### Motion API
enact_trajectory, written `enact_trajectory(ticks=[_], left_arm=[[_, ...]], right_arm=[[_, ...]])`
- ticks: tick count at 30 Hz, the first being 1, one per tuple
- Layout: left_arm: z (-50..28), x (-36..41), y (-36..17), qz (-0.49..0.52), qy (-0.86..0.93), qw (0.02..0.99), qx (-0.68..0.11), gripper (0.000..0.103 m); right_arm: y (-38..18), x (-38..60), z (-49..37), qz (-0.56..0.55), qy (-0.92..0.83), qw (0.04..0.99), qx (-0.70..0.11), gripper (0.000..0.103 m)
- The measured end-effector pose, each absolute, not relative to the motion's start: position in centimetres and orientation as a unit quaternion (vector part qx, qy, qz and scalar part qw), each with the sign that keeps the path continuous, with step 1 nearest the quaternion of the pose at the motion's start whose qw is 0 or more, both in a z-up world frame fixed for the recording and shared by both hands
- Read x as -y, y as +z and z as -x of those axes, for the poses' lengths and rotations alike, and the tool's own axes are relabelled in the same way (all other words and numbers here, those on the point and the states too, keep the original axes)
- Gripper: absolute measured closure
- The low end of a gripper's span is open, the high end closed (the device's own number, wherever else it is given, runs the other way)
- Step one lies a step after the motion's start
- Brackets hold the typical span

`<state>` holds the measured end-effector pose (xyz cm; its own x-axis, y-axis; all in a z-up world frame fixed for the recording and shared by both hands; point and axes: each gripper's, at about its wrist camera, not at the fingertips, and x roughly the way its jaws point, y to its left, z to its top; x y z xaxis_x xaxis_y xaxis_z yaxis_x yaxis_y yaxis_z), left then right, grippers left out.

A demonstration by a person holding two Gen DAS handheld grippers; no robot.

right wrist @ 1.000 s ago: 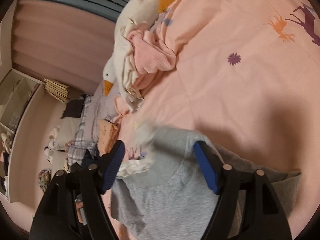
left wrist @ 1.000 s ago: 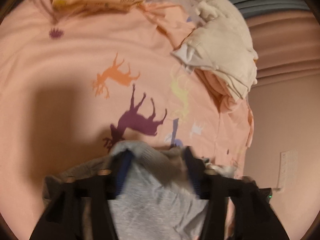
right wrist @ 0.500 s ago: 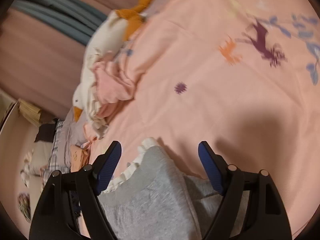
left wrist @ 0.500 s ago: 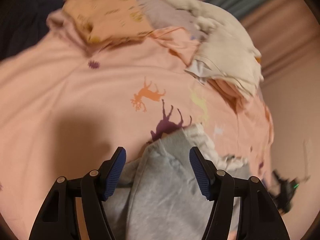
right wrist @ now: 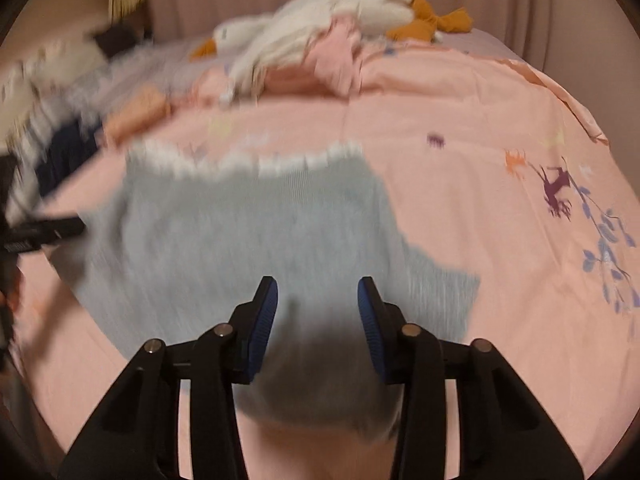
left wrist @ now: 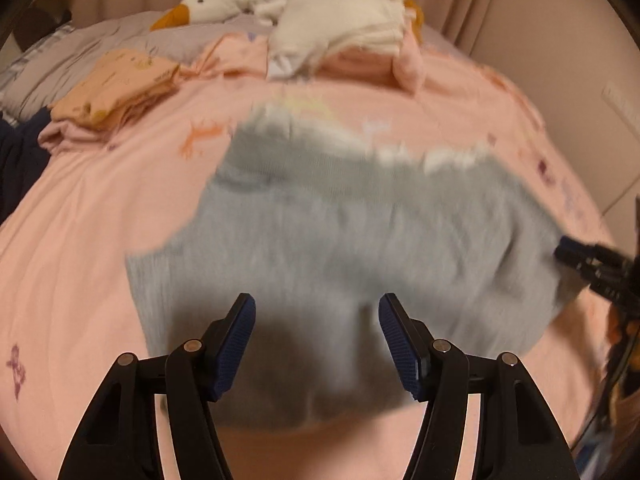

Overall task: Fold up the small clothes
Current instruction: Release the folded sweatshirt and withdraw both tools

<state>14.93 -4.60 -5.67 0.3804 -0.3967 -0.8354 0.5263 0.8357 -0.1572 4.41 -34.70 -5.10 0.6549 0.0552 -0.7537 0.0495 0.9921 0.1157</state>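
A small grey garment (left wrist: 352, 240) with a white frilled edge lies spread flat on the pink bedspread (left wrist: 100, 240); it also shows in the right wrist view (right wrist: 248, 240). My left gripper (left wrist: 316, 344) is open and empty above the garment's near edge. My right gripper (right wrist: 318, 324) is open and empty above the near edge too. The right gripper's tip shows at the right edge of the left wrist view (left wrist: 592, 264). The left gripper's tip shows at the left edge of the right wrist view (right wrist: 44, 232). Both views are motion-blurred.
A white plush goose (left wrist: 304, 12) lies at the head of the bed on crumpled pink cloth (left wrist: 372, 64). A folded peach stack (left wrist: 116, 88) and dark clothing (left wrist: 20, 160) sit at the left. Curtains and a wall stand behind.
Both grippers have let go of the grey garment and pulled back. The garment, bunched in the jaws a second ago, now lies spread flat on the bed.
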Motion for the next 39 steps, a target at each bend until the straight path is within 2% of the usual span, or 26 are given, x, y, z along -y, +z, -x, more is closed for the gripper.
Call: enact_trajectory(ticks=[4,11,12,16,21,25,29,31,35,39], left_arm=[[-13.4,2.6,-8.2,-0.075,-0.273,0.822,-0.495,0.039],[-11.7,1.1,-7.0,-0.063,-0.283,0.824,-0.486,0.039],[-11.5,1.3,-6.6,-0.064,-0.279,0.827,-0.483,0.039],[-10.9,1.3,-4.8,-0.019,-0.289,0.836,-0.466,0.039],[-12.4,1.7,-5.3,0.004,-0.267,0.841,-0.471,0.039],[-12.7,0.9,-6.2,0.017,-0.262,0.833,-0.488,0.039],[-12.1,-0.9,-6.2,0.034,-0.271,0.831,-0.485,0.039],[-12.0,-1.6,-5.8,0.043,-0.268,0.834,-0.48,0.039],[-12.0,-2.7,-5.0,0.076,-0.272,0.835,-0.473,0.039],[-12.4,-3.5,-5.0,0.098,-0.26,0.835,-0.475,0.039]], right_arm=[[-8.0,34.6,-2.8,-0.021,-0.025,0.89,-0.454,0.062],[-7.4,35.9,-0.8,-0.038,-0.027,0.892,-0.45,0.062],[-7.0,35.8,-0.5,-0.043,-0.029,0.894,-0.446,0.06],[-4.1,33.1,-0.3,-0.047,0.004,0.917,-0.395,0.058],[-2.7,28.2,-3.2,-0.048,0.06,0.928,-0.365,0.059],[-3.7,23.8,-5.6,-0.054,0.089,0.92,-0.377,0.064],[-7.1,20.3,-6.5,-0.027,0.101,0.9,-0.423,0.063],[-7.9,19.9,-6.3,-0.013,0.102,0.902,-0.42,0.062],[-6.9,19.7,-6.1,-0.009,0.105,0.896,-0.431,0.063],[-4.7,20.0,-5.0,-0.028,0.115,0.911,-0.396,0.063]])
